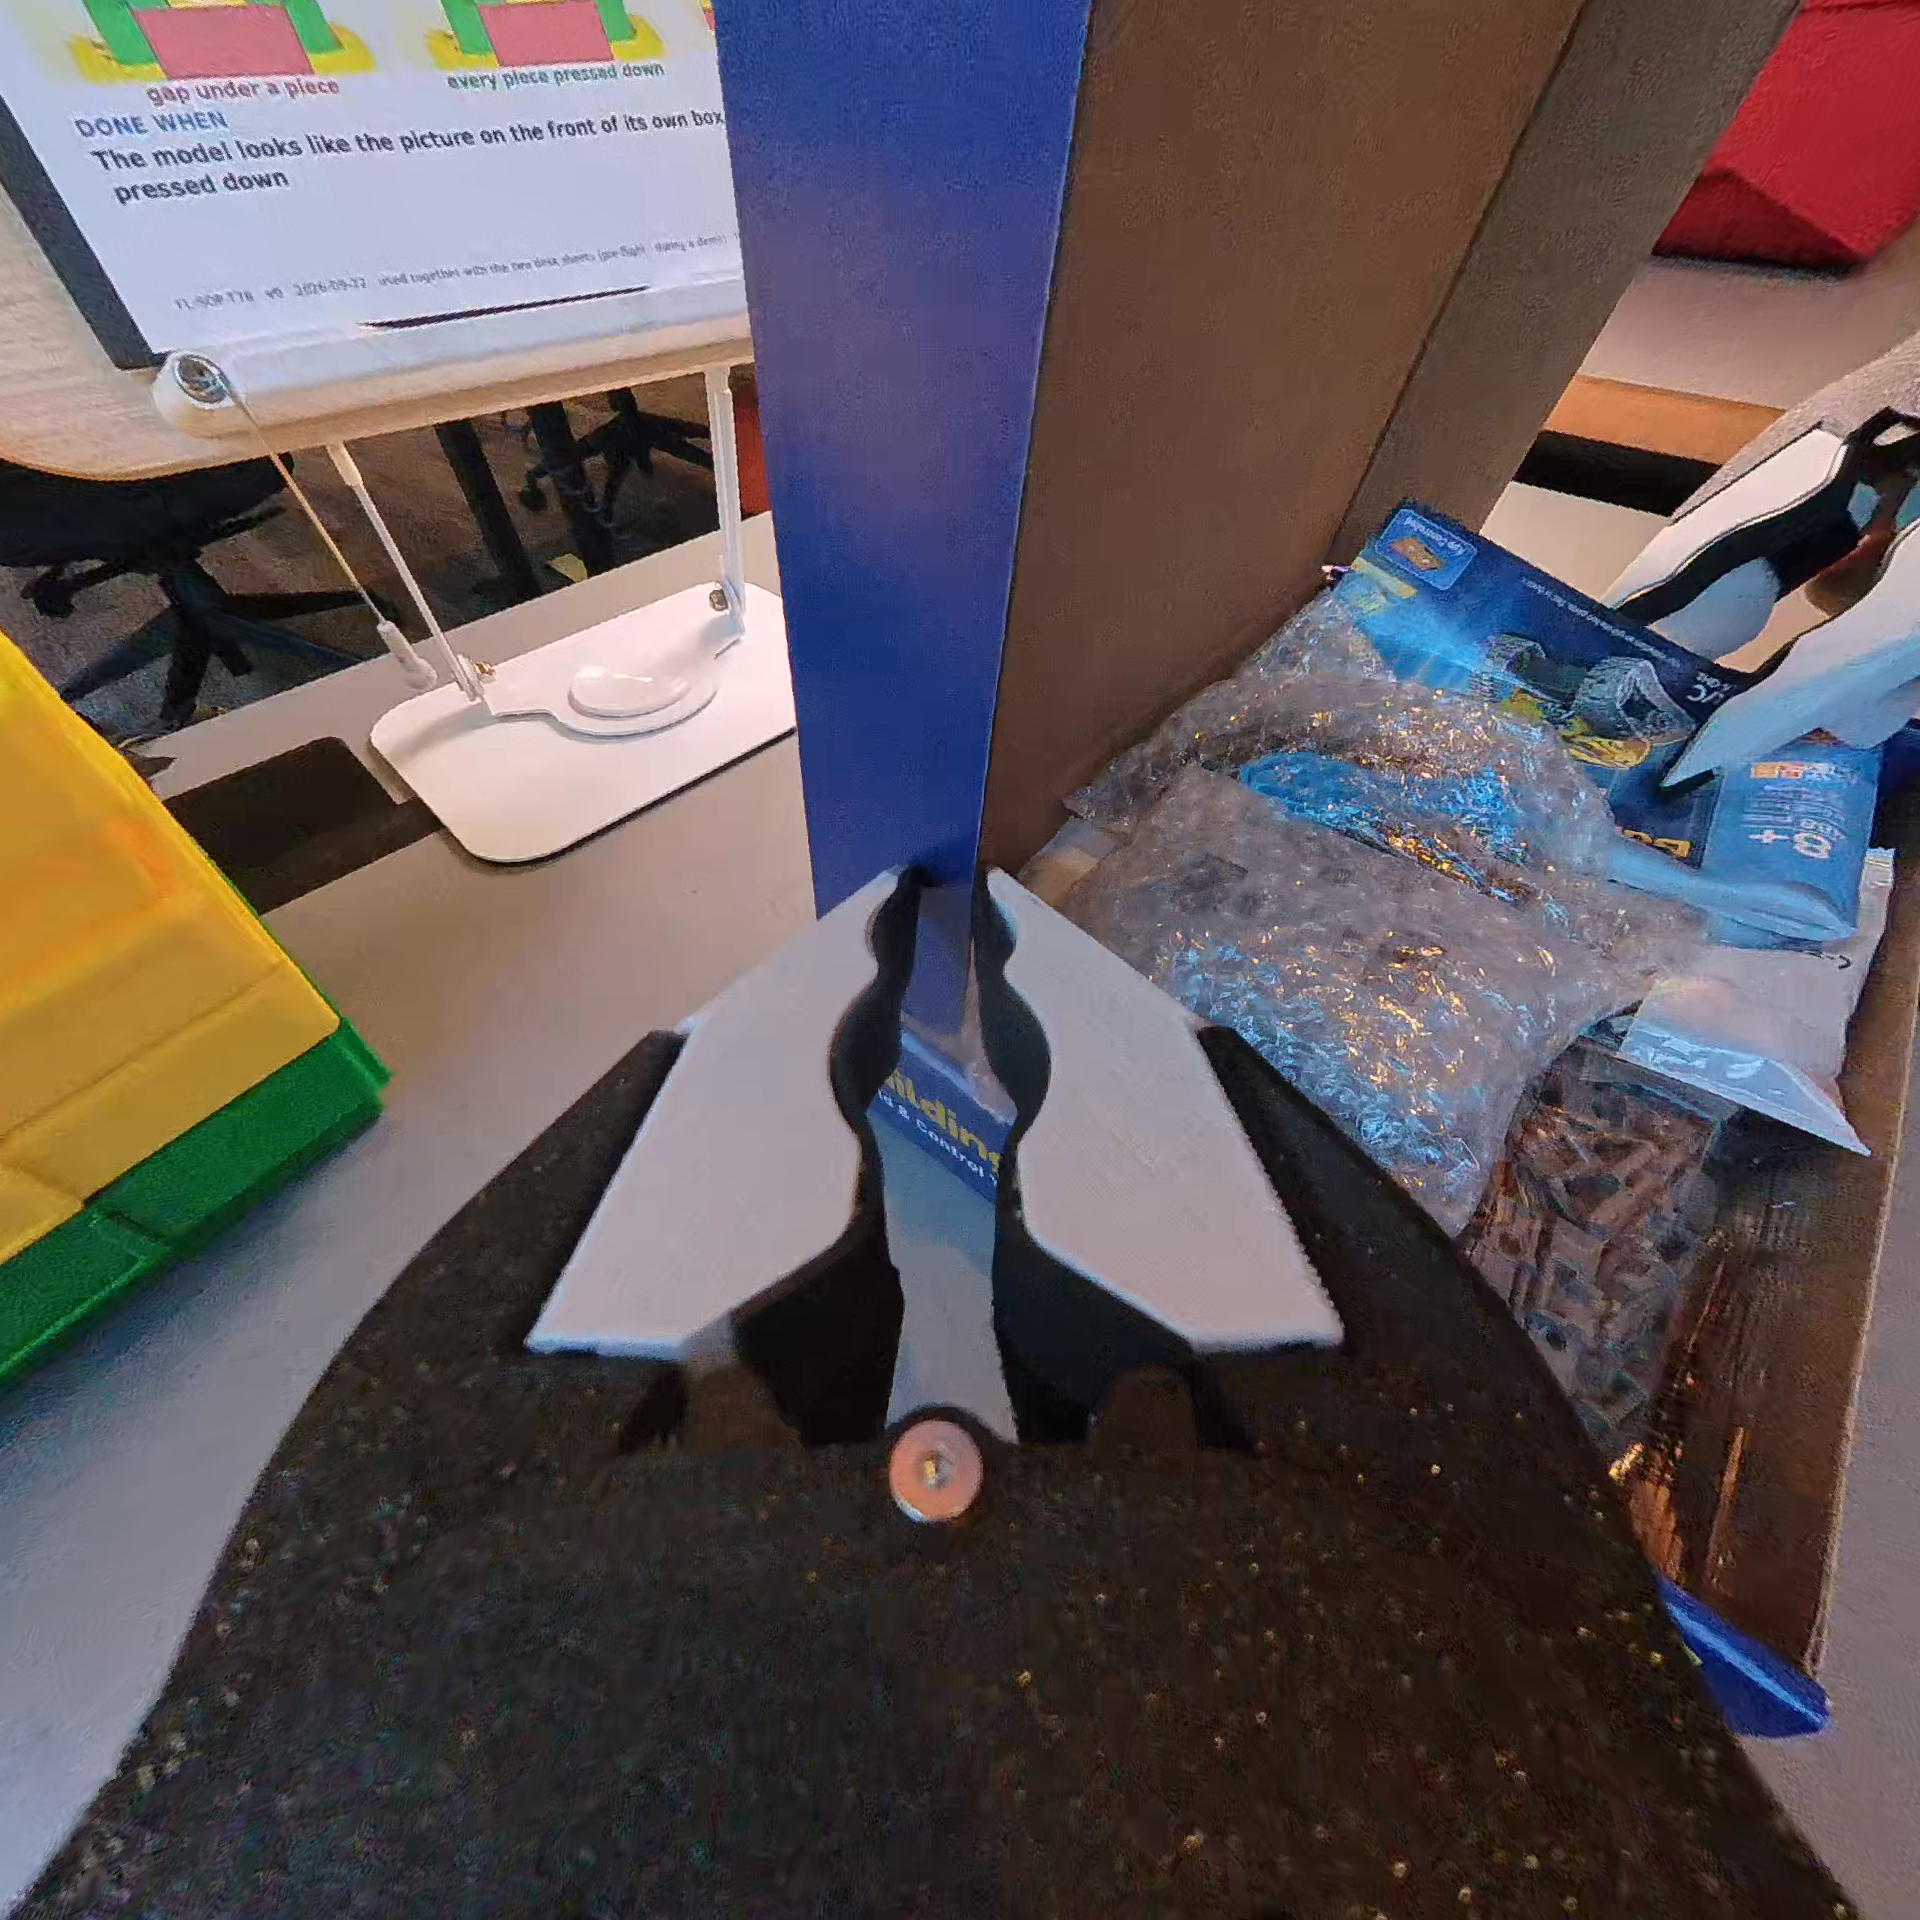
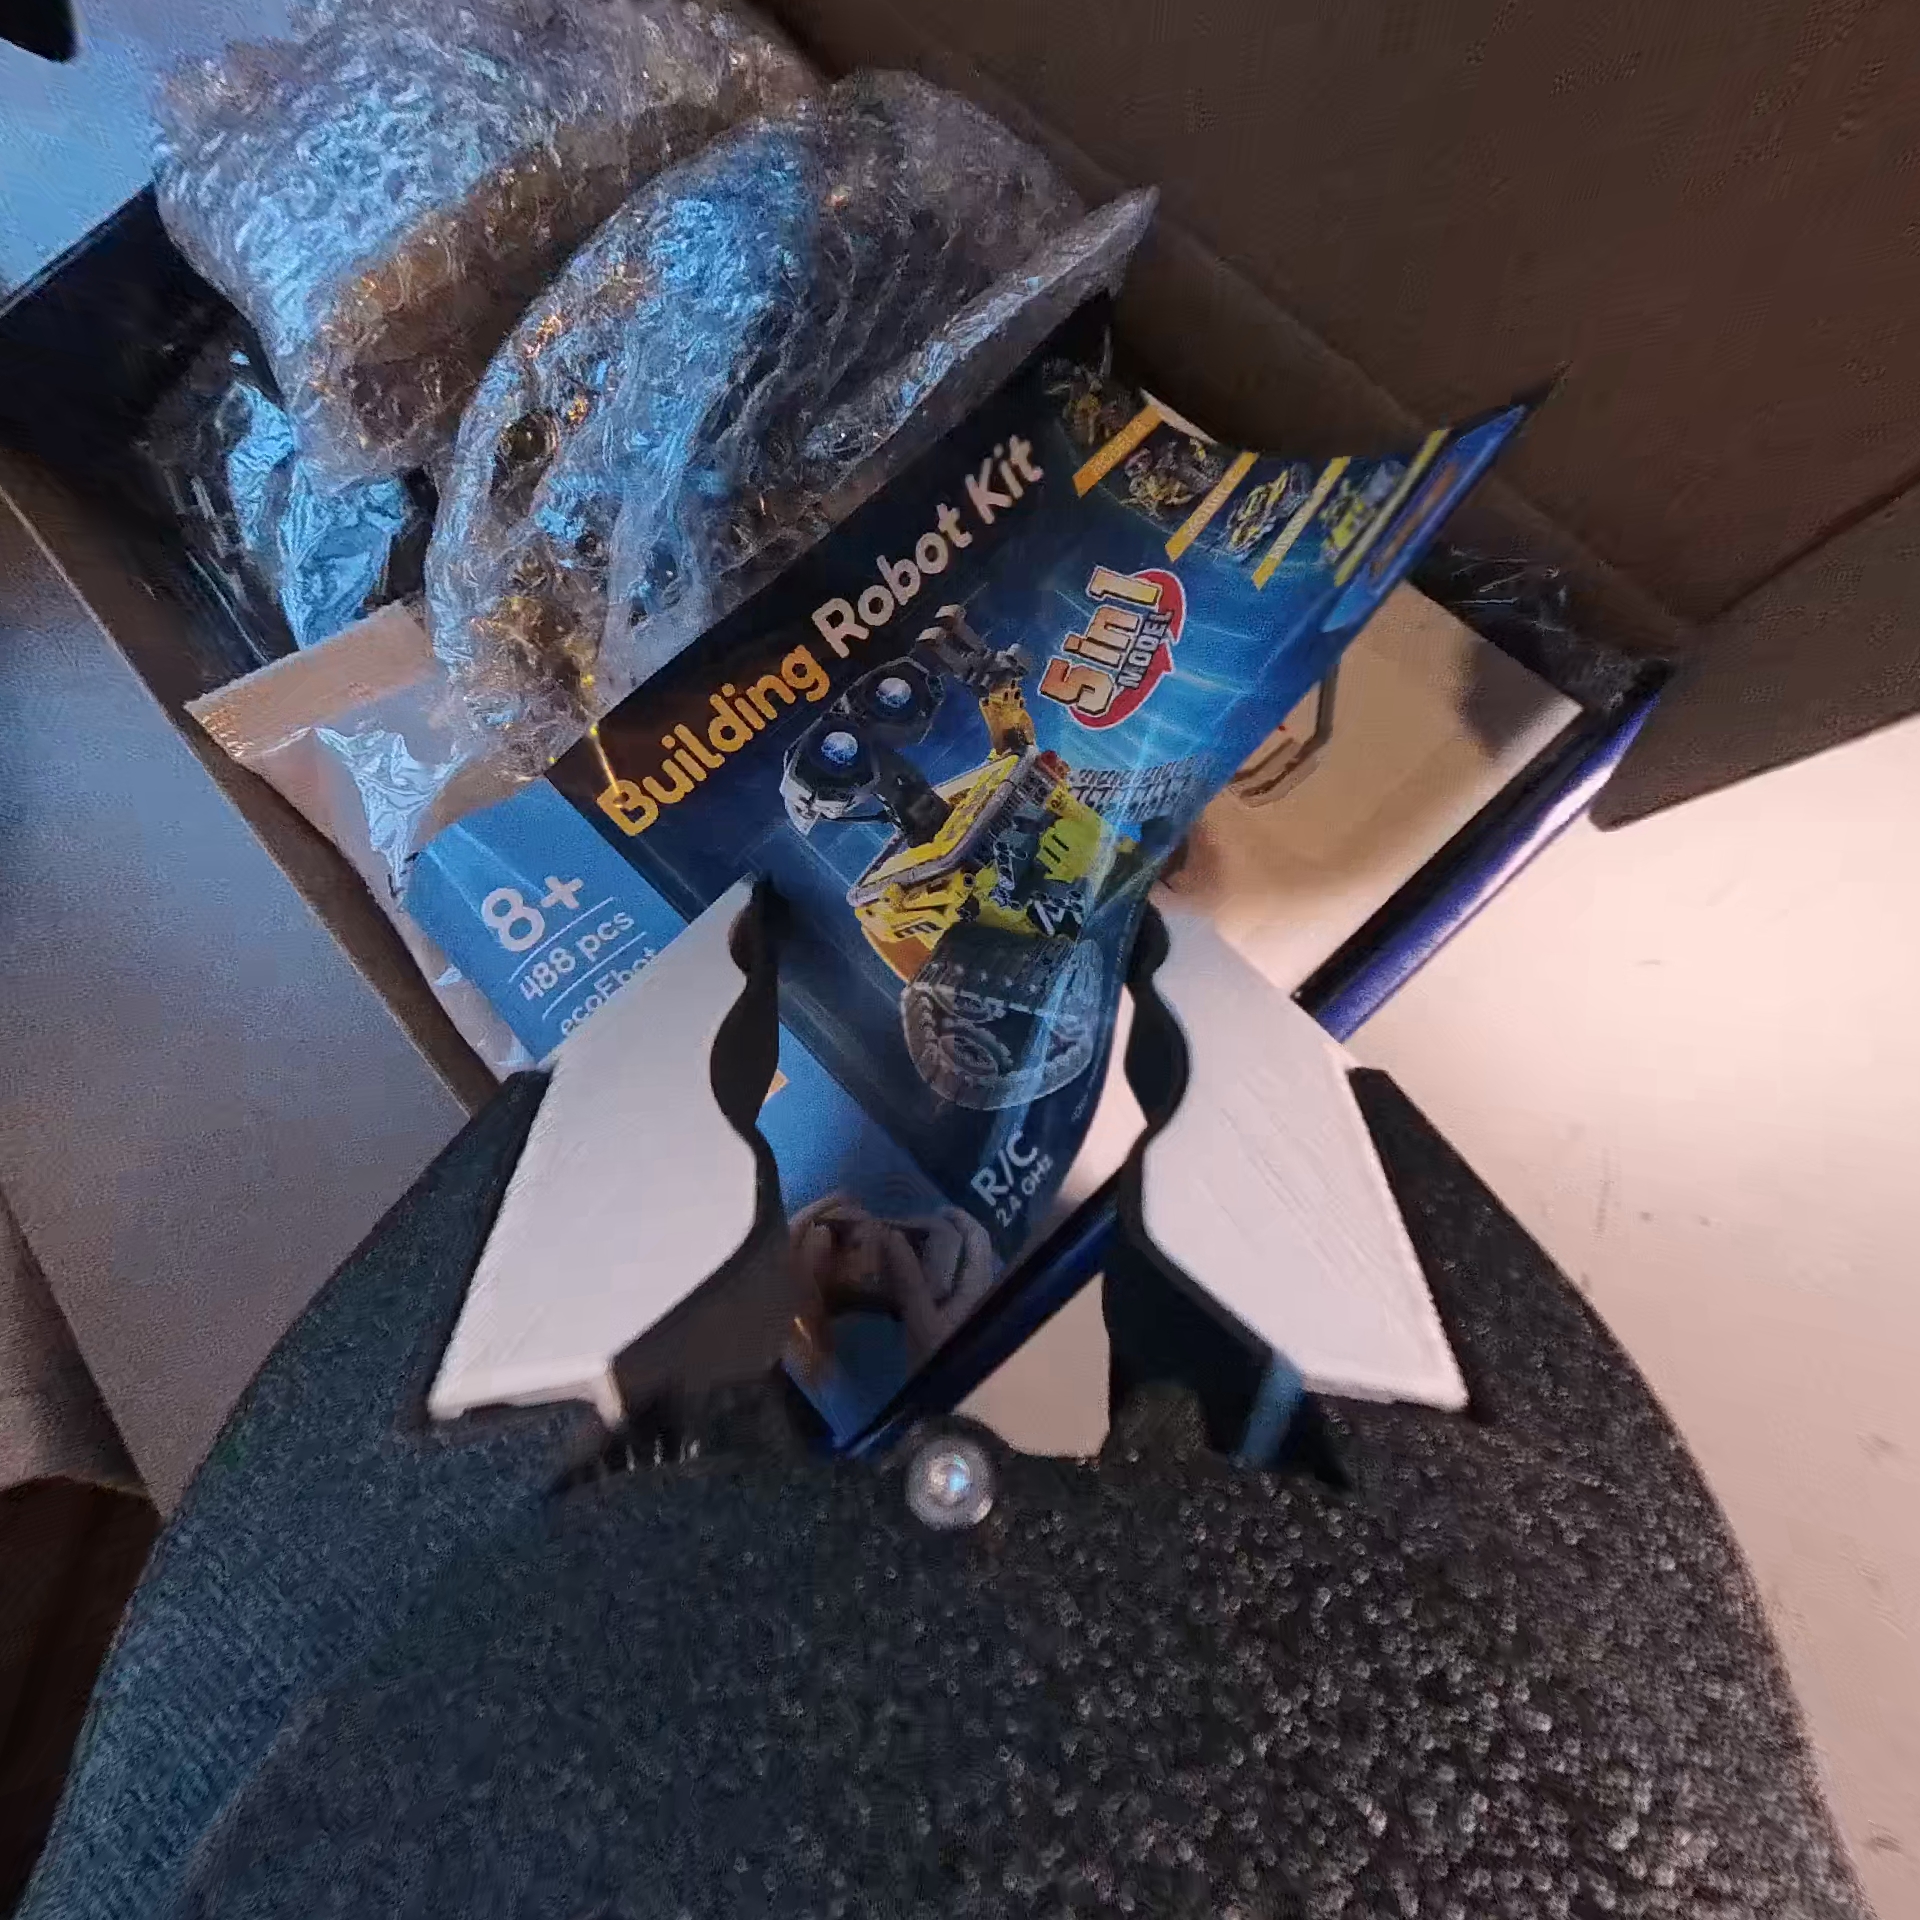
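An open cardboard box, blue outside and brown inside, stands on the table. My left gripper is shut on the upright blue edge of the box's side wall. Inside lie bubble-wrapped bags of small parts and a blue booklet with a yellow robot picture. My right gripper is open inside the box, its white fingers either side of the curved booklet, which leans against the bubble-wrapped bags. It also shows in the left wrist view, at the box's far right.
A white document stand holding a printed sheet is behind the box on the grey table. A yellow and green bin sits at the left. A red object is at the far right; office chairs lie beyond.
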A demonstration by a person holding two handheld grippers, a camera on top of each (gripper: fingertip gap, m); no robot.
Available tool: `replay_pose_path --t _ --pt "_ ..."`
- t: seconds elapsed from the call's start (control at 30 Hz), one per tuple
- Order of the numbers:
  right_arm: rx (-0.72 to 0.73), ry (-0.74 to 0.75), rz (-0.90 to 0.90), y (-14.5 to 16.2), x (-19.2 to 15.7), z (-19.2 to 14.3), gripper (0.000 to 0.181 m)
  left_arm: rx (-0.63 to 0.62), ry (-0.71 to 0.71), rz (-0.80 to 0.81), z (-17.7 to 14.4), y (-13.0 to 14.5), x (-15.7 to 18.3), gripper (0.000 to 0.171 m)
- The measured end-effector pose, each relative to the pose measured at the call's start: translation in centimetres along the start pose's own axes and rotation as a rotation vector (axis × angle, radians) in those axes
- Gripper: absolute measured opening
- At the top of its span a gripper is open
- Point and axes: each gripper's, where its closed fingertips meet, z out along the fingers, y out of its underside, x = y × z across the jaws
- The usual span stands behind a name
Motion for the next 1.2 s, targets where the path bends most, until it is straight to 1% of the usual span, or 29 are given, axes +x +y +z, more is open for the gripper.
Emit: replay_pose_path --t 0.03,0.07,0.13,0.2,0.3,0.37,0.4,0.47,0.5,0.6,0.67,0.7,0.8,0.87,0.93,1.0,1.03,1.1,1.13,1.17,1.2 --pt "-0.002 0.008 0.008 0.1 0.3 -0.2 0.082 0.002 -0.001 -0.003 0.0 -0.1 -0.1 0.007" --pt "-0.006 0.03 0.008 0.2 0.7 -0.6 0.087 0.004 -0.001 -0.004 -0.1 -0.1 -0.2 0.007" --pt "0.021 0.064 0.023 0.0 1.2 -2.2 0.091 0.007 0.006 -0.009 -0.2 0.0 -0.2 0.006" --pt "0.052 0.127 0.0 -0.5 1.7 -4.0 0.091 0.012 0.013 -0.013 -0.2 0.0 -0.1 0.007" --pt "0.06 0.155 -0.057 -1.1 0.7 -5.7 0.094 0.015 0.018 -0.013 -0.1 -0.1 -0.1 0.007" --pt "-0.001 0.116 -0.087 -0.7 -0.7 -5.1 0.093 0.017 0.021 -0.016 -0.1 -0.1 0.0 0.007" --pt "-0.06 0.09 -0.081 0.1 -1.2 -4.1 0.095 0.018 0.024 -0.019 -0.1 -0.1 0.0 0.007" --pt "-0.198 0.069 -0.062 2.4 -1.0 -1.8 0.1 0.019 0.026 -0.021 -0.1 -0.1 0.1 0.007" --pt "-0.222 0.034 -0.042 2.9 -1.2 -1.1 0.099 0.018 0.027 -0.021 -0.1 -0.1 0.1 0.008" --pt "-0.225 0.001 -0.035 2.5 -1.2 -0.8 0.099 0.019 0.035 -0.025 -0.1 0.0 0.3 0.008" --pt "-0.195 -0.031 -0.028 2.0 -1.3 -0.4 0.099 0.022 0.057 -0.037 0.0 -0.1 0.6 0.007" --pt "-0.178 -0.045 -0.033 1.7 -1.5 -0.1 0.099 0.027 0.07 -0.036 0.1 -0.2 0.8 0.0" --pt "-0.159 -0.081 -0.079 0.9 -2.7 0.7 0.101 0.032 0.069 -0.02 0.2 -0.6 1.1 0.0" --pt "-0.136 -0.105 -0.129 0.4 -3.7 1.3 0.099 0.019 0.063 0.002 0.4 -0.6 1.2 0.0" --pt "-0.102 -0.131 -0.134 -0.1 -4.1 1.5 0.093 0.025 0.056 0.014 0.1 -0.9 1.3 0.0" --pt "-0.078 -0.143 -0.09 -0.5 -4.0 1.3 0.089 0.066 0.061 -0.002 -1.1 -1.9 1.4 0.0" --pt "-0.066 -0.156 -0.072 -0.7 -4.0 1.2 0.09 0.1 0.044 0.005 -2.1 -2.7 1.3 0.0" --pt "-0.041 -0.195 -0.061 -0.9 -4.6 0.8 0.095 0.181 -0.054 0.045 -4.6 -4.3 -0.2 0.0" --pt "-0.006 -0.202 -0.047 -1.5 -4.5 0.1 0.095 0.219 -0.121 0.052 -5.9 -4.9 -1.3 0.005" --pt "0.046 -0.183 -0.031 -2.5 -4.0 -0.8 0.094 0.245 -0.172 0.047 -7.0 -5.3 -2.4 0.018" --pt "0.102 -0.143 -0.015 -3.6 -2.9 -2.0 0.089 0.248 -0.194 0.032 -7.6 -5.4 -3.2 0.032"
